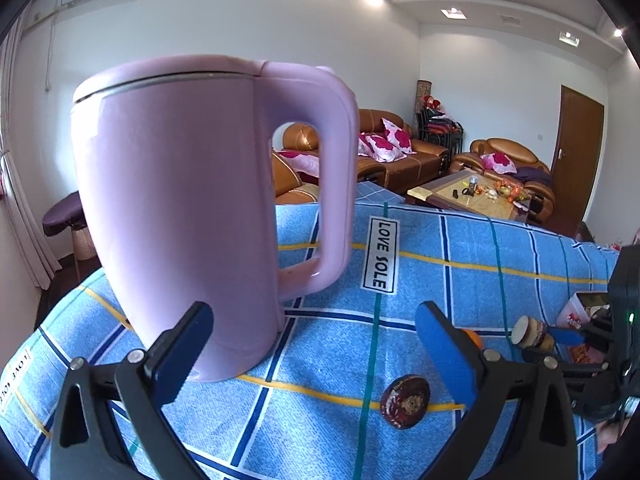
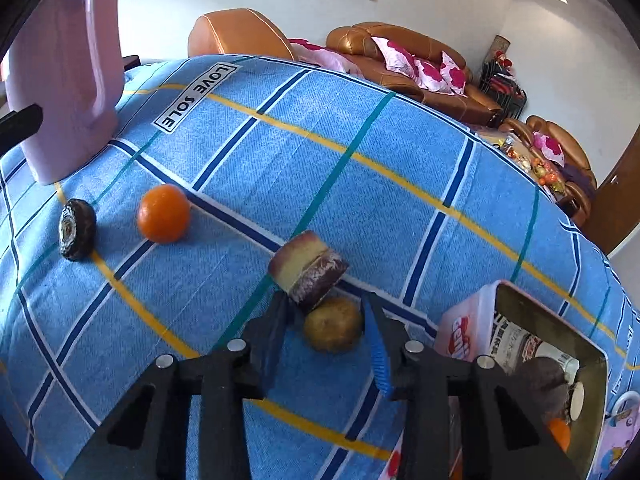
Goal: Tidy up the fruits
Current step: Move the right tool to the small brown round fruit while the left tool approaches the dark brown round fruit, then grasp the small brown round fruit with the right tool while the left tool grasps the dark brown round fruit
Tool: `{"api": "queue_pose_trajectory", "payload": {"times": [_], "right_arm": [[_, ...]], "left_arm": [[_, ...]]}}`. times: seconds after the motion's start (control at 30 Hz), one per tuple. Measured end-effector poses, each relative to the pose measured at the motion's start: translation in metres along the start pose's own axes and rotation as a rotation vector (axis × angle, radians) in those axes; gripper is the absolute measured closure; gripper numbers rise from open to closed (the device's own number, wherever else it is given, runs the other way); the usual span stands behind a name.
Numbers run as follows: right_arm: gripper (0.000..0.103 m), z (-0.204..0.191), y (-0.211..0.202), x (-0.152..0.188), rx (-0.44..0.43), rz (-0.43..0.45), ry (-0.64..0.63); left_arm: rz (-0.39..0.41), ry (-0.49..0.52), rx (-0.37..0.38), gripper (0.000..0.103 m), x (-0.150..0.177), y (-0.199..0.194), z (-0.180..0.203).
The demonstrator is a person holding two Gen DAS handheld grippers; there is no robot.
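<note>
My right gripper point(image 2: 326, 320) is open, with its jaws on either side of a brown round fruit point(image 2: 333, 325) lying on the blue checked cloth point(image 2: 360, 208). A cut fruit half with a yellow face point(image 2: 306, 270) lies just beyond the brown fruit and touches it. An orange point(image 2: 163, 213) and a dark halved fruit point(image 2: 76, 230) lie to the left. A pink box point(image 2: 520, 360) at the right holds dark fruit and an orange. My left gripper point(image 1: 316, 344) is open and empty, near the dark halved fruit point(image 1: 405, 401).
A tall pink kettle point(image 1: 180, 216) stands on the cloth right in front of the left gripper; it also shows in the right wrist view point(image 2: 68, 68). The right gripper point(image 1: 592, 344) shows at the right edge of the left wrist view. Brown sofas point(image 1: 400, 152) stand behind.
</note>
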State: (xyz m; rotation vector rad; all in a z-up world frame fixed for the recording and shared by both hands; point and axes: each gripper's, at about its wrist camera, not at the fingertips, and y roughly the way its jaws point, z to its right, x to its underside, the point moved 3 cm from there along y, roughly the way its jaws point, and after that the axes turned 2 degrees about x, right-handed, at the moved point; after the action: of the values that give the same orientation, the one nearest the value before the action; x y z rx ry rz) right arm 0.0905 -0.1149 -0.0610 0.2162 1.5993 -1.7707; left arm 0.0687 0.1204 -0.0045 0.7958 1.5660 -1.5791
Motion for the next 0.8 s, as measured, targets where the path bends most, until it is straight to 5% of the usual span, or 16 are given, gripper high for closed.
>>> {"api": "queue_pose_trajectory", "payload": {"times": [0.2, 0.23, 0.4, 0.67, 0.8], "right_arm": [[0.072, -0.003, -0.016, 0.004, 0.014, 0.049, 0.027], [0.080, -0.001, -0.026, 0.004, -0.008, 0.078, 0.063], [0.080, -0.006, -0.057, 0.003, -0.092, 0.219, 0.223], [0.080, -0.003, -0.043, 0.023, -0.252, 0.180, 0.313], [0.080, -0.011, -0.047, 0.029, -0.256, 0.166, 0.263]], "left_arm": [[-0.013, 0.025, 0.026, 0.000, 0.003, 0.004, 0.005], [-0.015, 0.026, 0.035, 0.000, 0.003, 0.004, 0.006], [-0.053, 0.054, 0.106, 0.000, 0.011, 0.011, 0.021], [-0.131, 0.178, 0.140, 0.000, 0.030, 0.026, 0.050], [-0.154, 0.251, 0.106, 0.001, 0.038, 0.030, 0.060]]}}
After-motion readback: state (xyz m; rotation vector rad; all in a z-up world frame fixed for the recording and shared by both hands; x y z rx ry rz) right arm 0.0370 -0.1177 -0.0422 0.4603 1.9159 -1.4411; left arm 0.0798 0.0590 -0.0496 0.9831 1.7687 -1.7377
